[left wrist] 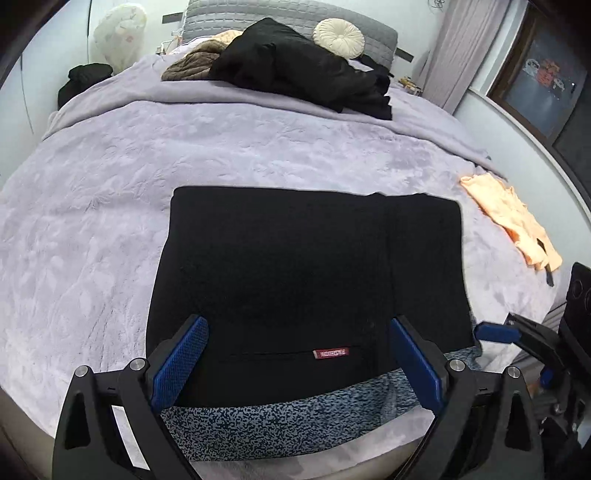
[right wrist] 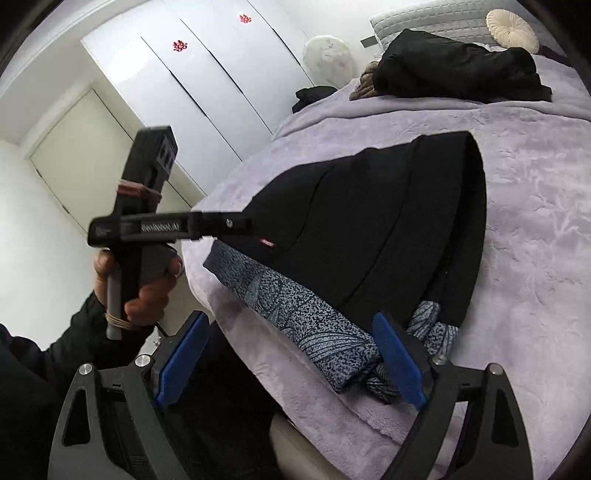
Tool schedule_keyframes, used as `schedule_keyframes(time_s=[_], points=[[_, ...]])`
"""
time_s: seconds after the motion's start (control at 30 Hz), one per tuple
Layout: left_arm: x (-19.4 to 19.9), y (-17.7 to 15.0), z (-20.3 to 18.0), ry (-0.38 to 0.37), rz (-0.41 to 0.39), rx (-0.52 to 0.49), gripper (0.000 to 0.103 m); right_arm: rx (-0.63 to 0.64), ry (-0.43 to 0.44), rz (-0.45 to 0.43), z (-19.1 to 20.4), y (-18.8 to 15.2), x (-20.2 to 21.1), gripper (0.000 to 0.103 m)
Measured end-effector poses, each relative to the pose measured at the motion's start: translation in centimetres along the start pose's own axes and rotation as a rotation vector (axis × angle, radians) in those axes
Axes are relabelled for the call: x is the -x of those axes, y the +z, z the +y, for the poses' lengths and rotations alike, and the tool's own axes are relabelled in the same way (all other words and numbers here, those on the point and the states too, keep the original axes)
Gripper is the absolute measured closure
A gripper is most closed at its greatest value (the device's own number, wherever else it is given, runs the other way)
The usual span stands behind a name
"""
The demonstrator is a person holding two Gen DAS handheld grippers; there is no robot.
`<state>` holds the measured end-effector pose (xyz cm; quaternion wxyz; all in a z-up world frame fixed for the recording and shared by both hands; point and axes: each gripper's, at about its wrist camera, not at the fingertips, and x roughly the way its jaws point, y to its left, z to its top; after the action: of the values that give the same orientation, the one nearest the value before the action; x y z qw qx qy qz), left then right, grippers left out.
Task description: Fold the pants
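Note:
Black pants [left wrist: 295, 258] lie folded into a flat rectangle on the lavender blanket [left wrist: 110, 221], their speckled blue-white waistband [left wrist: 280, 417] at the near edge and a small red label [left wrist: 330, 353] above it. My left gripper [left wrist: 299, 354] hovers over the waistband end, open, its blue pads [left wrist: 181, 363] wide apart and pressing nothing. The right wrist view shows the pants [right wrist: 388, 221] from the side. There my right gripper [right wrist: 291, 360] stands open at the waistband's [right wrist: 295, 314] folded corner. A hand [right wrist: 147, 295] holds the left gripper [right wrist: 236, 223] over the label.
A heap of black clothing [left wrist: 295, 66] and a brown garment [left wrist: 192, 62] lie by the grey pillow [left wrist: 258, 14] and round cream cushion [left wrist: 338, 37]. An orange garment [left wrist: 509, 218] lies at the bed's right edge. White wardrobe doors [right wrist: 192, 81] stand left of the bed.

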<state>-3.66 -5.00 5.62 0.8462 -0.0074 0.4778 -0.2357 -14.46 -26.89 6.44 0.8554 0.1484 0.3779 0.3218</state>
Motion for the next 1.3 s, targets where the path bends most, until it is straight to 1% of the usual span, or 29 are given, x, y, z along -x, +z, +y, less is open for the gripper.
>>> schedule_keyframes(time_s=[0.03, 0.07, 0.1, 0.13, 0.17, 0.23, 0.3, 0.33, 0.4, 0.43, 0.47, 0.5, 0.53, 0.6, 0.67, 0.73, 0.83, 0.9, 1.0, 1.07, 1.13, 1.17, 1.2, 1.27, 1.3], points=[[0.7, 0.6, -0.2, -0.027, -0.022, -0.015, 0.005, 0.026, -0.016, -0.033, 0.4, 0.8, 0.8, 0.01], [1.5, 1.5, -0.5, -0.033, -0.056, -0.04, 0.005, 0.054, -0.031, -0.06, 0.5, 1.8, 1.5, 0.01], [1.8, 2.4, -0.8, -0.023, -0.08, -0.06, 0.005, 0.079, -0.053, -0.075, 0.5, 2.9, 1.7, 0.01], [1.7, 3.4, -0.9, -0.018, -0.093, -0.077, 0.005, 0.098, -0.077, -0.08, 0.7, 3.9, 1.4, 0.009], [1.1, 4.6, -0.9, -0.033, -0.088, -0.085, 0.005, 0.124, -0.103, -0.086, 0.4, 5.3, 0.9, 0.008], [-0.5, 6.7, -0.1, -0.039, -0.049, -0.059, 0.005, 0.154, -0.126, -0.087, -0.2, 7.5, -0.6, 0.008], [-2.5, 8.2, 0.9, -0.051, -0.004, -0.017, 0.005, 0.148, -0.13, -0.05, -1.1, 9.4, -3.0, 0.008], [-3.5, 8.7, 1.5, -0.059, 0.017, 0.005, 0.005, 0.146, -0.145, -0.023, -1.7, 10.0, -4.3, 0.008], [-6.0, 8.9, 3.0, -0.041, 0.082, 0.055, 0.005, 0.11, -0.224, 0.053, -4.1, 10.5, -6.9, 0.008], [-7.1, 8.7, 3.6, -0.035, 0.107, 0.061, 0.005, 0.071, -0.264, 0.097, -5.5, 10.2, -7.9, 0.009], [-8.0, 8.3, 4.0, -0.03, 0.113, 0.049, 0.005, 0.03, -0.263, 0.118, -6.8, 9.9, -8.5, 0.009], [-8.3, 7.9, 4.1, -0.023, 0.108, 0.044, 0.005, -0.01, -0.241, 0.127, -7.8, 9.6, -8.9, 0.009], [-8.4, 7.6, 4.0, -0.018, 0.1, 0.033, 0.005, -0.036, -0.22, 0.116, -8.4, 9.2, -8.8, 0.009], [-7.8, 7.3, 3.4, 0.001, 0.077, -0.001, 0.005, -0.022, -0.219, 0.097, -8.1, 8.9, -8.3, 0.008], [-6.6, 7.1, 2.9, 0.038, 0.064, -0.001, 0.005, -0.01, -0.266, 0.107, -7.2, 8.8, -7.7, 0.008], [-3.9, 6.3, 2.4, 0.049, 0.001, -0.009, 0.005, 0.01, -0.321, 0.09, -5.5, 8.2, -6.1, 0.008], [-0.1, 3.7, 1.4, 0.068, -0.077, -0.037, 0.005, 0.089, -0.325, 0.043, -2.2, 6.5, -3.8, 0.008], [1.5, 1.2, 0.9, 0.099, -0.102, -0.078, 0.005, 0.148, -0.325, 0.042, 0.0, 5.1, -3.2, 0.008], [2.0, -2.1, 0.3, 0.129, -0.095, -0.15, 0.005, 0.218, -0.338, 0.081, 2.0, 3.0, -4.0, 0.008], [1.4, -4.0, 0.5, 0.126, -0.064, -0.165, 0.005, 0.259, -0.379, 0.145, 2.2, 1.5, -5.4, 0.008], [0.3, -5.4, 1.0, 0.155, -0.038, -0.171, 0.005, 0.299, -0.449, 0.17, 1.8, 0.3, -6.1, 0.008], [-0.2, -5.9, 1.7, 0.156, -0.015, -0.153, 0.005, 0.312, -0.482, 0.18, 1.6, -0.2, -6.1, 0.008], [-0.4, -6.1, 2.4, 0.127, 0.001, -0.118, 0.005, 0.301, -0.492, 0.198, 1.1, -0.5, -5.9, 0.007], [-0.2, -6.3, 3.6, 0.078, 0.009, -0.044, 0.005, 0.244, -0.473, 0.227, 0.2, -0.7, -5.2, 0.006], [0.0, -6.3, 3.9, 0.085, 0.008, -0.031, 0.005, 0.211, -0.464, 0.228, -0.2, -0.7, -4.5, 0.006]])
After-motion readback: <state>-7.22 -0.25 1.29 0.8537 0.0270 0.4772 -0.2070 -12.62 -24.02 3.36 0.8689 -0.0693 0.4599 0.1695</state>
